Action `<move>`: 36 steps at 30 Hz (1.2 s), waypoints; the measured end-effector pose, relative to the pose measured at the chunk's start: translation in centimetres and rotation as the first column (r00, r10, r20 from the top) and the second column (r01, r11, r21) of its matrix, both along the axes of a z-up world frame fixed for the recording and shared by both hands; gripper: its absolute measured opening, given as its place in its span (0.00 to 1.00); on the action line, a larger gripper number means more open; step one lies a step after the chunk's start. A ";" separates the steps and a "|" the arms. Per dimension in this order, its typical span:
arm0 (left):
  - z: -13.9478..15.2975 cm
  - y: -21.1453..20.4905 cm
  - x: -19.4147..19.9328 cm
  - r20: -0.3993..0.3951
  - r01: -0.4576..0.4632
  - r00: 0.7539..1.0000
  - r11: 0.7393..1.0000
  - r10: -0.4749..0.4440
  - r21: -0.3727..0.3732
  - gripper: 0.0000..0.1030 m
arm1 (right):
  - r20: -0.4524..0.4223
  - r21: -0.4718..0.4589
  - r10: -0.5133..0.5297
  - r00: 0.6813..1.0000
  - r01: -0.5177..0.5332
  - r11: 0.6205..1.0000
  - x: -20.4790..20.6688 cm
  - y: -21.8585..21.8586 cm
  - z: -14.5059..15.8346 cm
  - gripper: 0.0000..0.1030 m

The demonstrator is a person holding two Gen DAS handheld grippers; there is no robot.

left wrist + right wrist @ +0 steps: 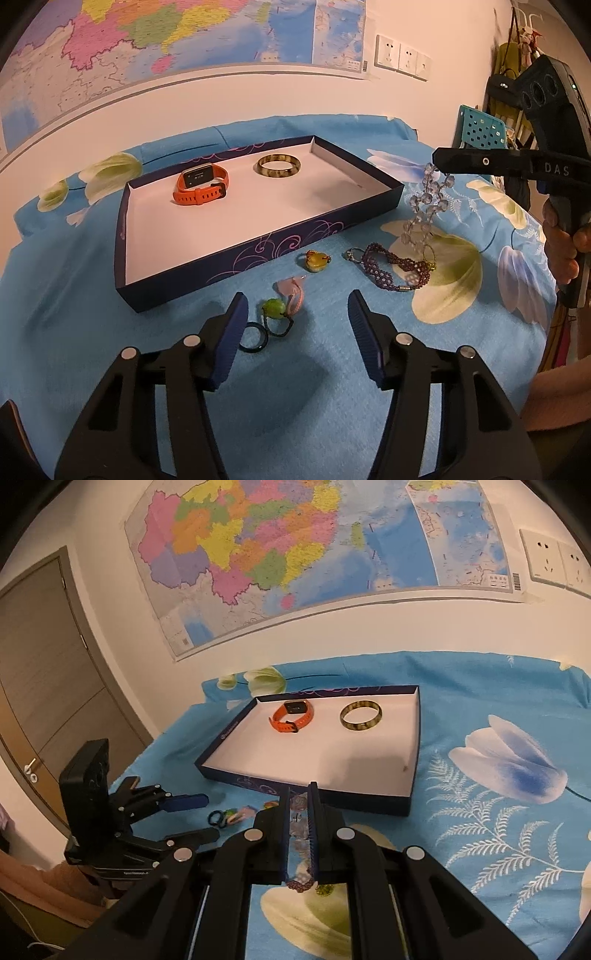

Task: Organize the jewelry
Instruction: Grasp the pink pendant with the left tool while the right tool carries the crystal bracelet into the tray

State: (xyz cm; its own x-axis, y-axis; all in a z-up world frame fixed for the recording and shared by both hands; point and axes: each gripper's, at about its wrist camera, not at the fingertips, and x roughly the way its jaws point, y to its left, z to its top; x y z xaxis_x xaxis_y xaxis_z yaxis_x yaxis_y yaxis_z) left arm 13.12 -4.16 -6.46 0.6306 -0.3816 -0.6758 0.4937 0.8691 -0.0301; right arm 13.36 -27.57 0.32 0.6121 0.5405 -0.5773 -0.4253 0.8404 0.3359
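Left wrist view: right gripper (pixel 441 162), jaws nearly closed, pinches a clear bead strand (pixel 424 206) hanging limp below them, beside the tray (pixel 258 243). Left gripper (pixel 295 314) gapes empty. Beads look light, floppy, slippery; top-loop hold suits.

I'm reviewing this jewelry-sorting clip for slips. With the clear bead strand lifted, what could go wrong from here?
1. The clear bead strand dangles from the right gripper; its low end hangs near the purple beaded bracelet and might snag it.
2. Held only at its top, it could swing and catch the box wall.
3. The open left gripper is close to small pieces.
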 end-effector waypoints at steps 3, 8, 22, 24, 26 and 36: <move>0.0 -0.4 0.3 0.008 0.008 1.000 1.000 -0.008 0.020 0.44 | 0.000 -0.008 -0.003 1.000 0.003 1.000 0.1 0.2 -0.2 0.07; 0.0 -0.8 1.4 0.003 0.021 1.000 0.999 -0.021 0.030 0.38 | -0.003 0.003 0.005 1.000 -0.005 1.000 0.2 0.3 -0.4 0.07; -1.4 -1.8 3.1 -0.083 0.044 0.996 0.998 -0.040 0.049 0.05 | -0.010 0.011 0.019 1.000 -0.019 1.000 0.8 0.8 -0.7 0.07; -1.3 -1.6 3.1 -0.076 0.034 0.997 0.998 -0.030 0.046 0.04 | -0.008 0.014 0.022 1.000 -0.022 1.000 0.9 0.9 -0.6 0.08; -1.1 -1.4 2.9 -0.073 0.033 0.997 0.999 -0.030 0.034 0.04 | -0.003 0.012 0.024 1.000 -0.024 1.000 1.0 1.0 -0.5 0.07; 1.8 0.6 2.8 -0.038 0.021 0.999 0.997 -0.024 -0.078 0.04 | 0.041 0.016 0.034 0.999 -0.035 0.999 2.2 1.5 1.5 0.07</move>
